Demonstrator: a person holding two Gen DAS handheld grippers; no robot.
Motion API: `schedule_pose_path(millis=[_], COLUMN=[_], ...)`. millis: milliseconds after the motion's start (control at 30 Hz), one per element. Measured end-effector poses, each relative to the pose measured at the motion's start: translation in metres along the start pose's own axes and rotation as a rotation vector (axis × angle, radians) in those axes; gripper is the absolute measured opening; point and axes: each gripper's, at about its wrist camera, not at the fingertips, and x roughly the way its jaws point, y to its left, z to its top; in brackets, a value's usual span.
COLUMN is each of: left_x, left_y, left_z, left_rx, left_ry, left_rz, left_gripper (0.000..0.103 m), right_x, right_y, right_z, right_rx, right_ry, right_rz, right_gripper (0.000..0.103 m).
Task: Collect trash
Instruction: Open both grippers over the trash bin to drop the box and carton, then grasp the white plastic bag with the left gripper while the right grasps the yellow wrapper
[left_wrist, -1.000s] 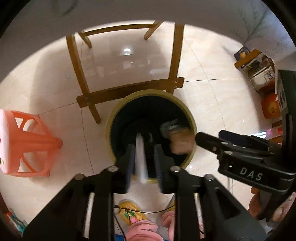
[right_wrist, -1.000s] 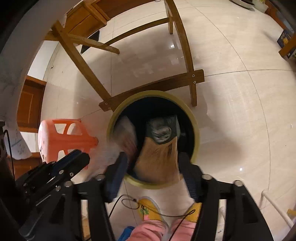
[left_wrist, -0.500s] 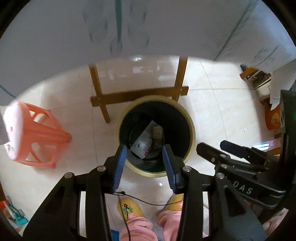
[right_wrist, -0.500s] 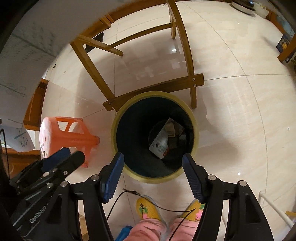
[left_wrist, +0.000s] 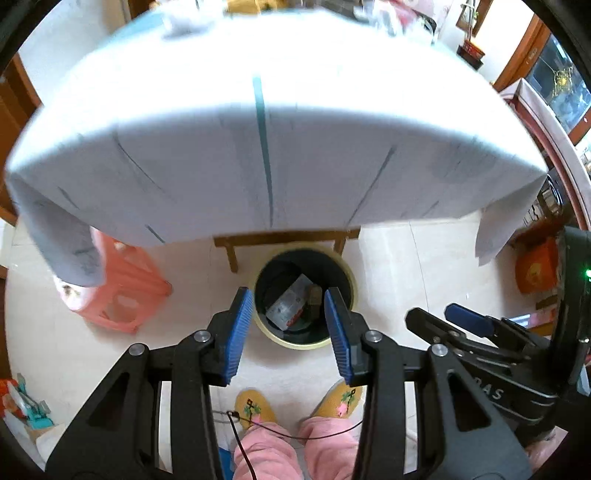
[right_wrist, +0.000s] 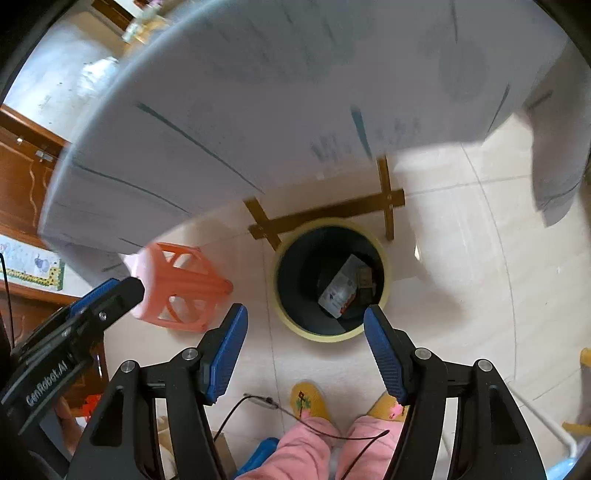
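Both grippers' jaws gape empty above the bin (left_wrist: 349, 284); only the left view shows tabletop clutter (left_wrist: 255, 5).

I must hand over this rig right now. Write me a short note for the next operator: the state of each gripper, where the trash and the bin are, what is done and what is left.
Left gripper: open, nothing between the pads.
Right gripper: open, also empty.
Bin: on the floor beside the table, below both grippers.
Trash: a flat white packet and a small brown piece lie inside the bin.
Done: those pieces are in the bin.
Left: blurred items at the far edge of the tabletop may be more trash; check there. The orange stool stands beside the bin.
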Motion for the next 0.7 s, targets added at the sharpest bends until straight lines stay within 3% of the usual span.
schedule_pose_path(millis=[267,333,367,500,700], left_x=[-0.095,-0.114,-0.125,-0.161,-0.180], left_y=[-0.008,-0.009,-0.008,-0.006,0.007], left_z=[0.045,0.055,0.061,0.083,0.125], left_rx=[-0.006,-0.023,-0.033,-0.083,-0.101], left_ry=[0.003,-0.006,-0.007,-0.064,-0.150], left_rz=[0.004,0.009,0.011,-0.001,0.029], left_gripper=[0.037,0.045,0.054,0.057,0.061], right_x=[-0.101,-0.127,-0.140,-0.178,-0.211], right_y=[0.038,0.047,0.053,0.069,0.087], right_z=[0.024,0.032,0.038,0.063,0.105], right_rx=[-0.059,-0.084,-0.098,-0.168,-0.233], right_ry=[-0.026,-0.047,-0.058,-0.108,-0.206], right_rz=[0.038,0.053,0.059,0.072,0.096], right_gripper=[0.067,0.067,0.067,0.067,0.067])
